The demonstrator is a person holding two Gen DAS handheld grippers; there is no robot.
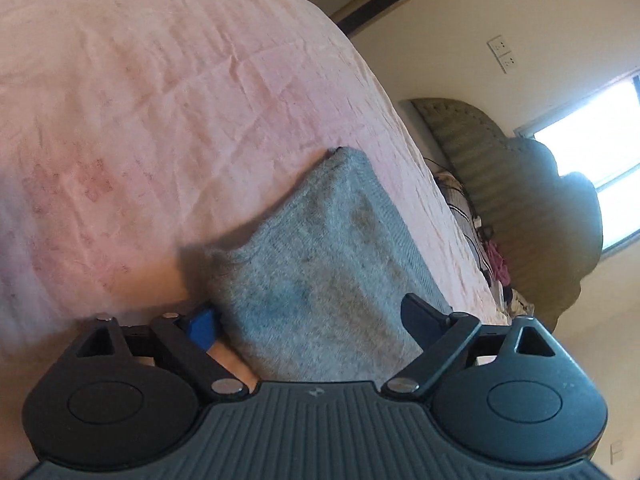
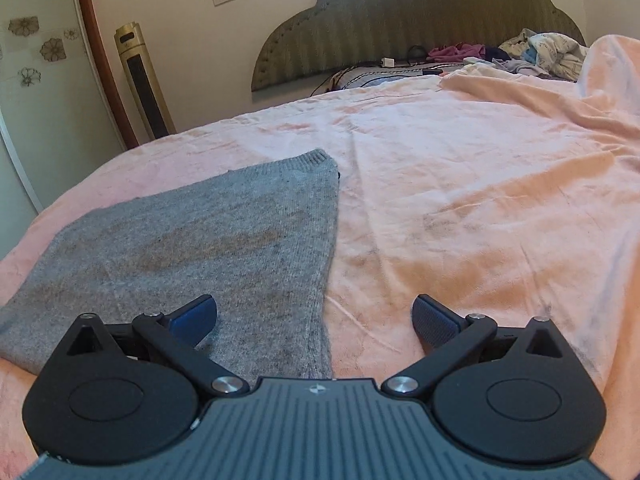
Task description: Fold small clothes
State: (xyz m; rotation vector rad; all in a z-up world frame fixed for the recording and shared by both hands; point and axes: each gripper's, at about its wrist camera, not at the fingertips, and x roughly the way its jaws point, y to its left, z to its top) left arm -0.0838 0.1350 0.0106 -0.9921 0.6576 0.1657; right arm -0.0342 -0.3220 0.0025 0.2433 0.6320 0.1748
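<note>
the left gripper (image 1: 310, 322) stands with its jaws apart, the grey knit garment (image 1: 320, 272) lying between them but not pinched, as if released after laying a fold. the right gripper (image 2: 314, 318) is also spread wide and holds nothing; its left finger hangs over the garment's (image 2: 192, 248) near edge, its right over the bare pink sheet (image 2: 460, 184). the garment lies flat and folded near the bed's corner, likely so its edges can be reached from both sides. the headboard (image 2: 420, 20) and a pile of loose clothes (image 2: 540, 52) sit well apart.

Knit garment (image 2: 208, 248) flat on bedsheet (image 2: 460, 200) — headboard (image 2: 400, 20) behind
</note>
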